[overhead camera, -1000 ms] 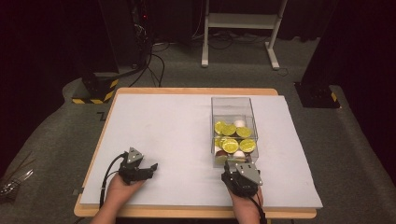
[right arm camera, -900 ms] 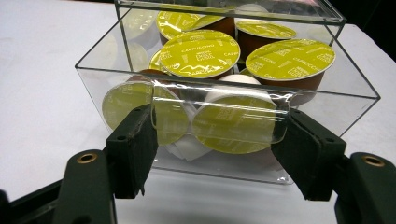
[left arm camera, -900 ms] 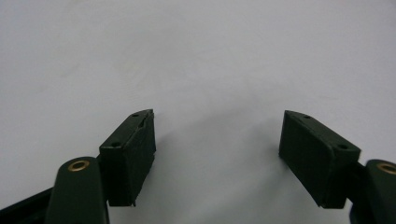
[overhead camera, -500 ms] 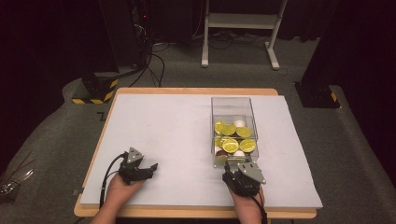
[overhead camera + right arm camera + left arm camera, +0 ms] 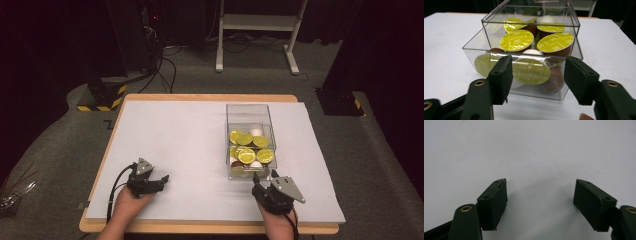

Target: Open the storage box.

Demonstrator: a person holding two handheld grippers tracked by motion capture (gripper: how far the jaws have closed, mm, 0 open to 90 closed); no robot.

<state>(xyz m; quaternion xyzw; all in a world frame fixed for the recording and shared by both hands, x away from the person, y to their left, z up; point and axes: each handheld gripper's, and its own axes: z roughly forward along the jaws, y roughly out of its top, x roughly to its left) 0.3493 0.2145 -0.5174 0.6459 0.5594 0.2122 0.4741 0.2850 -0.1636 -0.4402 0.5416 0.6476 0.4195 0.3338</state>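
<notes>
The clear box [image 5: 250, 141] stands on the right half of the white counter [image 5: 175, 135], filled with coffee capsules [image 5: 247, 155], most with yellow-green foil lids and a few showing white or brown.

The right gripper [image 5: 256, 181] sits just in front of the box's near wall. In the right gripper view the box [image 5: 529, 52] lies straight ahead of the fingers [image 5: 501, 75], its near wall just beyond their tips and wider than the gap between them. The fingers stand apart and clamp nothing; only bare counter lies between them. They have just been closing a little, with nothing between them.

The left gripper [image 5: 162, 179] rests near the counter's front edge on the left, well apart from the box. Its fingers [image 5: 496, 200] are spread wide over bare counter [image 5: 529, 152] and hold nothing.

Compared with a second ago, the right gripper has crept forward, so its tips are closer to the box's near wall. The left gripper and the box lie where they did.
</notes>
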